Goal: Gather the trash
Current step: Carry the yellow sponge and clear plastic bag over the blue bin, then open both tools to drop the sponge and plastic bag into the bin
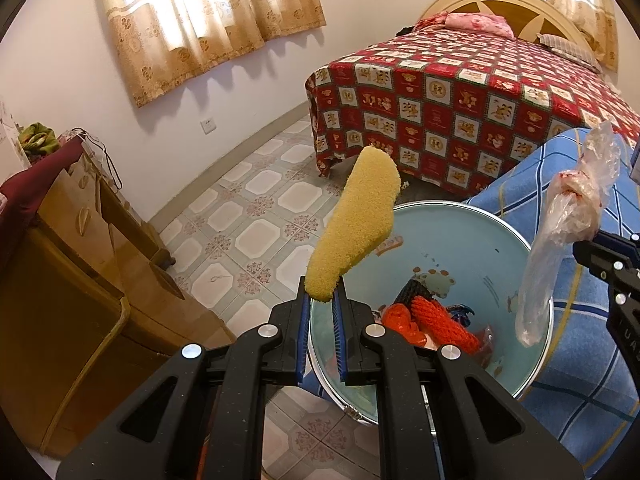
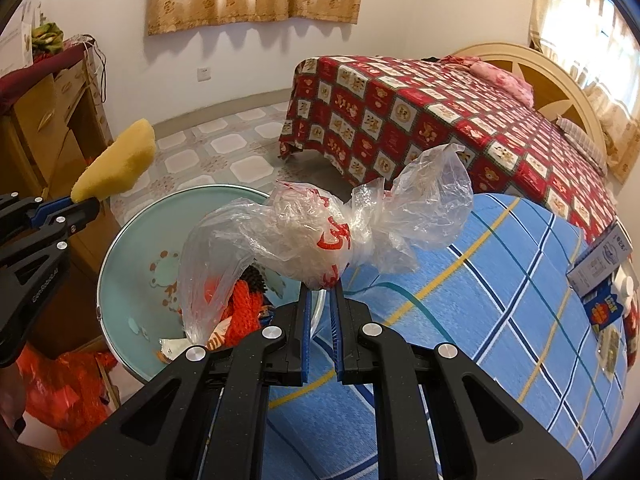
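Left gripper [image 1: 322, 294] pinches sponge [image 1: 356, 220]; right gripper [image 2: 320, 290] pinches plastic bag [image 2: 320, 232].

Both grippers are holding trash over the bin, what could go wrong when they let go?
The yellow sponge in the left gripper hangs near the trash bin rim, so it might fall onto the floor. The light plastic bag in the right gripper could drift or cling to the pads.
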